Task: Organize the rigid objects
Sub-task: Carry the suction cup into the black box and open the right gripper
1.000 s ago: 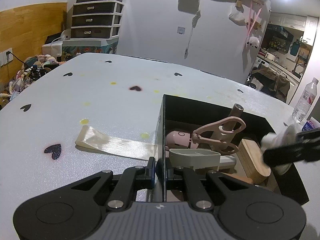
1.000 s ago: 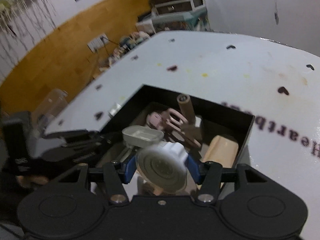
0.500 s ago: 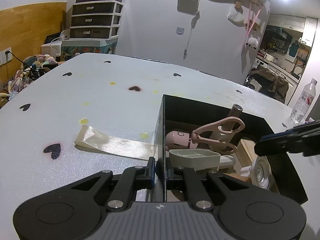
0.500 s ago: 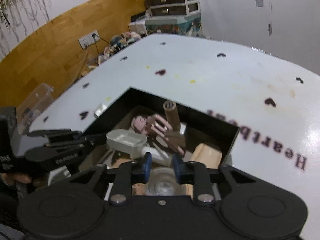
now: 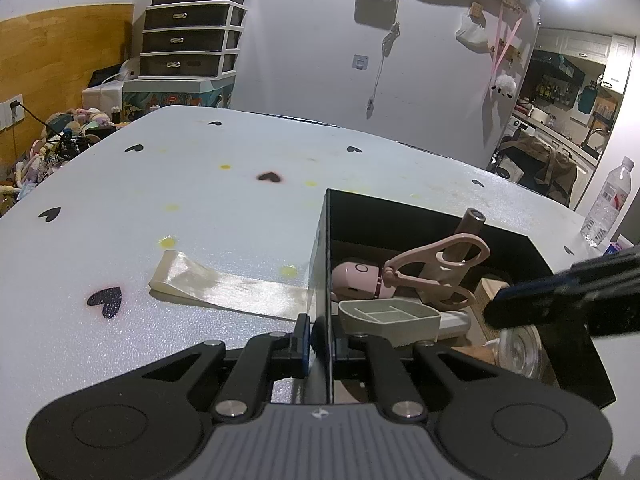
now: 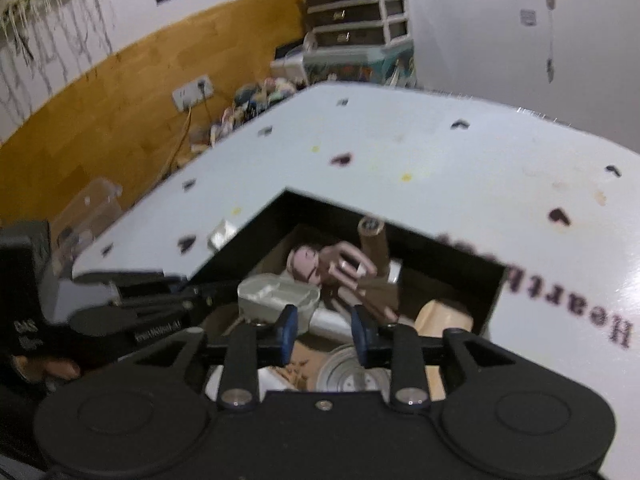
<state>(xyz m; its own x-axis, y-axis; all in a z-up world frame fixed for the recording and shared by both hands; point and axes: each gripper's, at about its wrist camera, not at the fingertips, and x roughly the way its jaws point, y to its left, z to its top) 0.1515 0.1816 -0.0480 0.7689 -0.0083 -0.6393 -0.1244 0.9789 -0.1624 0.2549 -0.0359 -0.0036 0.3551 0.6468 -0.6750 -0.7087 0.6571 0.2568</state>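
Observation:
A black box [image 5: 408,212] stands on the white table and holds a pink scissor-like tool [image 5: 436,272], a grey divided tray [image 5: 388,318], a brown tube [image 5: 470,224], a wooden block [image 6: 440,316] and a round white cap [image 5: 520,350]. My left gripper [image 5: 320,338] is shut on the box's near left wall [image 5: 320,280]. My right gripper [image 6: 322,334] is open and empty above the box; the cap [image 6: 352,372] lies in the box below it. The right gripper shows in the left wrist view [image 5: 568,300] at the box's right side.
A strip of clear tape [image 5: 224,282] lies on the table left of the box. A water bottle [image 5: 608,200] stands at the far right edge. Drawers [image 5: 188,32] and clutter stand beyond the table's left side. Black heart marks dot the table.
My right gripper carried the white cap over the box, opened and dropped it inside. It has since lifted a little, empty. The left gripper has held the box wall throughout.

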